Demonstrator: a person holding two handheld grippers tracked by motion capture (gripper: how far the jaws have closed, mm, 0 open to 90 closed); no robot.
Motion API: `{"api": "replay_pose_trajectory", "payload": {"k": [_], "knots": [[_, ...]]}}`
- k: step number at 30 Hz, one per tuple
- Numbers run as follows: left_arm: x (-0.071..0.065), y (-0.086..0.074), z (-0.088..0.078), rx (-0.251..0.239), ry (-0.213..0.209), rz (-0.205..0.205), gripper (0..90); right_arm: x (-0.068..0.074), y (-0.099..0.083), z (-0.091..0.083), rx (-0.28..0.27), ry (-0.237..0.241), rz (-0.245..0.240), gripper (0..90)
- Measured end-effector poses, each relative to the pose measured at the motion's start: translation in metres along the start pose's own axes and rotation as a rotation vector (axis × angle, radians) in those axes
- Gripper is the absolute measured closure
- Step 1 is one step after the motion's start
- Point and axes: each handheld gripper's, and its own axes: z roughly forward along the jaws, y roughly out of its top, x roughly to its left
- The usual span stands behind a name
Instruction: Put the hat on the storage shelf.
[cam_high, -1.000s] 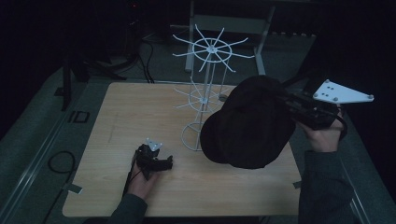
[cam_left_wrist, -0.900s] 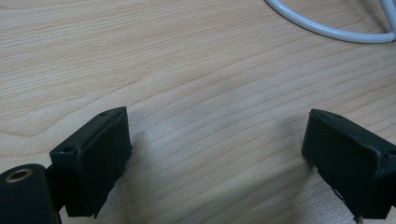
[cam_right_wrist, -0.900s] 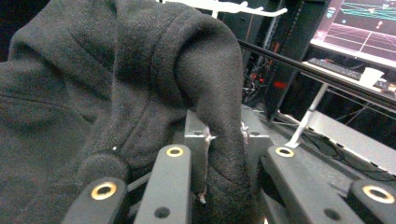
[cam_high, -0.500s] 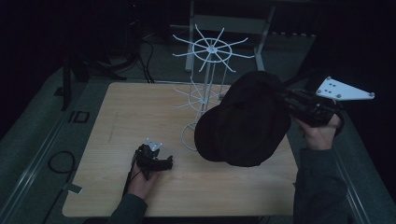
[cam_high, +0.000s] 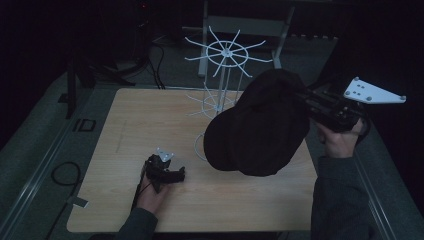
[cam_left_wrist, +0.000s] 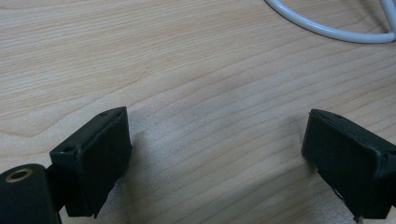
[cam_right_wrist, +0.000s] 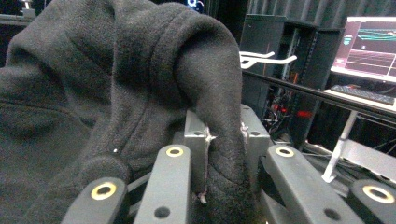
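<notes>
right claw (cam_high: 309, 102) pinching the black cap (cam_high: 260, 125) has edged it nearer the white rack (cam_high: 220, 75), ready for hanging; left claw (cam_high: 167, 172) rests spread on the counter (cam_high: 125, 125).

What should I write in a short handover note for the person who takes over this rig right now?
Right claw: shut on a fold of the black cap, held up in the air beside the white wire rack, over the table's right side.
Left claw: open, holds nothing, rests low on the wooden table near the rack's base ring.
Done: cap is lifted and gripped.
Left: the cap is not yet on any rack arm; hanging it there looks like the likely next step. The left claw is free to steady the rack.
</notes>
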Motion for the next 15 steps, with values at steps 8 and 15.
{"api": "replay_pose_trajectory", "payload": {"k": [8, 15], "knots": [[0.0, 0.0, 0.0, 0.0, 0.0, 0.001, 8.6, 0.001, 0.004, 0.008, -0.014, 0.011, 0.004, 78.0], [0.0, 0.0, 0.0, 0.0, 0.0, 0.0, 8.6, -0.001, 0.009, 0.012, -0.044, 0.014, 0.019, 78.0]]}}
